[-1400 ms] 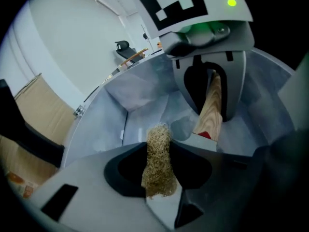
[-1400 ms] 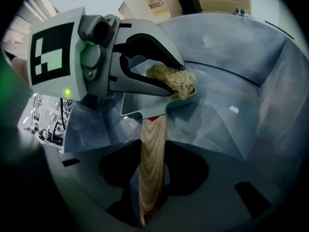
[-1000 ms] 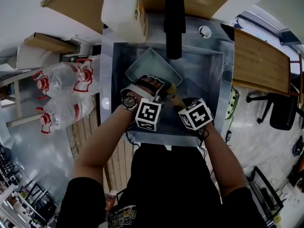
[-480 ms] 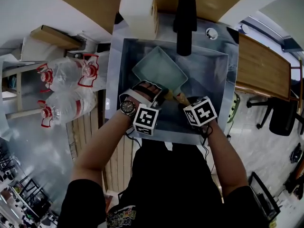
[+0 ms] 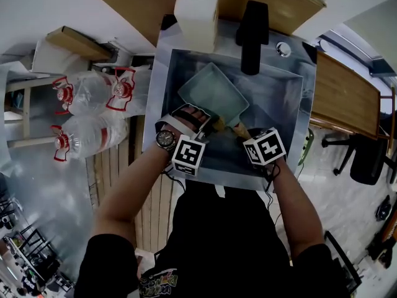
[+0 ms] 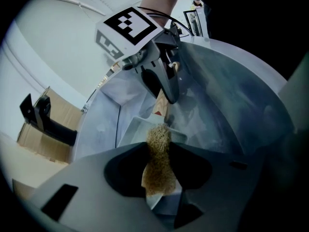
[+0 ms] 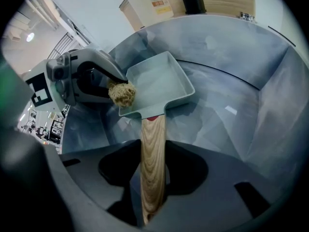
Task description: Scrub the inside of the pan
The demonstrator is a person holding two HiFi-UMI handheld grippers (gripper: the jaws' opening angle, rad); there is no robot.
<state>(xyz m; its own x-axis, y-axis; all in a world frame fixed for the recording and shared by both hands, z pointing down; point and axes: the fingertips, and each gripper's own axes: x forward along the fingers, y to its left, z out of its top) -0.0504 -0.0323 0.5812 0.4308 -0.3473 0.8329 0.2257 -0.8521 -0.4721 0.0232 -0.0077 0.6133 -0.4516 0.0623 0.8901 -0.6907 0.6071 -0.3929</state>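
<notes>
Left gripper (image 6: 157, 180) is clamped on a tan scouring pad (image 6: 155, 151), which sticks out past its jaws. Seen from the right gripper view, the pad sits at the pan's near-left corner, on or just over the rim, beside the spot where the handle joins. Whether it presses on the pan floor I cannot tell. The unscrubbed inside therefore lies ahead of this gripper and to its right, so I judge that the coming stroke has to carry the pad forward and inward over the rim.

Right gripper (image 7: 152, 178), just to the right of the left one, is closed on the wooden handle (image 7: 152, 149) and points steeply down. The handle runs straight out from its jaws to the pan (image 7: 161, 81), a pale, shallow, rectangular one. The pan's long axis continues the handle's line, away from both grippers toward the far wall of the sink. The left gripper is the one nearer the pan's inside; the right only steadies it.

Under the pan is the steel sink (image 5: 291, 113), its bottom looking wet and glossy. Beyond the pan's far end stands a black tap (image 5: 251, 36), with a white jug (image 5: 197, 8) to its left on the wooden counter (image 5: 291, 2). Far out to the left of the grippers, large water bottles (image 5: 87, 95) lie beside the sink.
</notes>
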